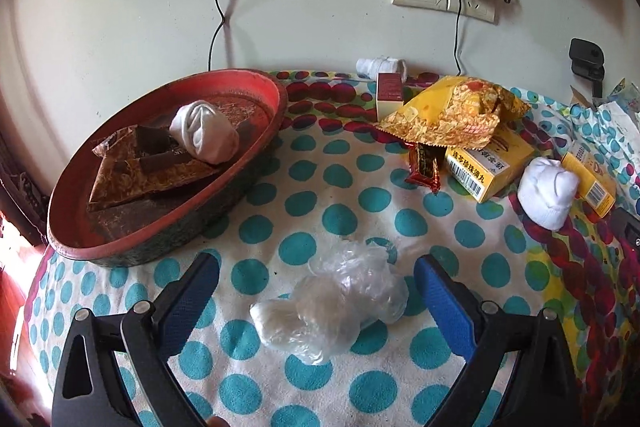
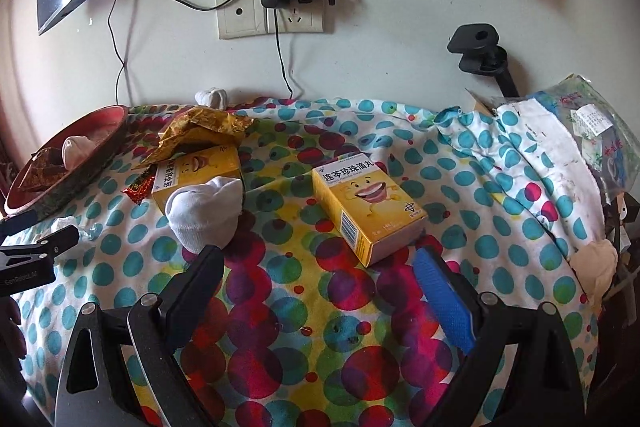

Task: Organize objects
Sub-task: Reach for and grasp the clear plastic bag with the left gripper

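straddling the crumpled clear plastic bag [image 1: 336, 297] with my left gripper [image 1: 316, 281], i have both jaws spread wide and nothing in them yet; the bag lies loose on the dotted cloth [image 1: 400, 201] between the blue pads. to do this well i judge i should lower until the pads reach the cloth, centre on the thickest bunch of film, and close slowly so the slippery plastic gathers rather than squirts out toward 6 o'clock. the red tray [image 1: 256, 163] sits at 10 o'clock from the bag, already holding a rolled white sock [image 1: 204, 135] and brown packets [image 1: 140, 167], so it looks like the place to carry things.

my right gripper [image 2: 320, 277] is also wide open and empty, hovering over the cloth. just ahead at 1 o'clock lies a yellow medicine box [image 2: 368, 211], close by the right pad; at 11 o'clock a second white sock [image 2: 204, 215] sits against another yellow box [image 2: 192, 171]. i would keep the right one clear of the left's path.
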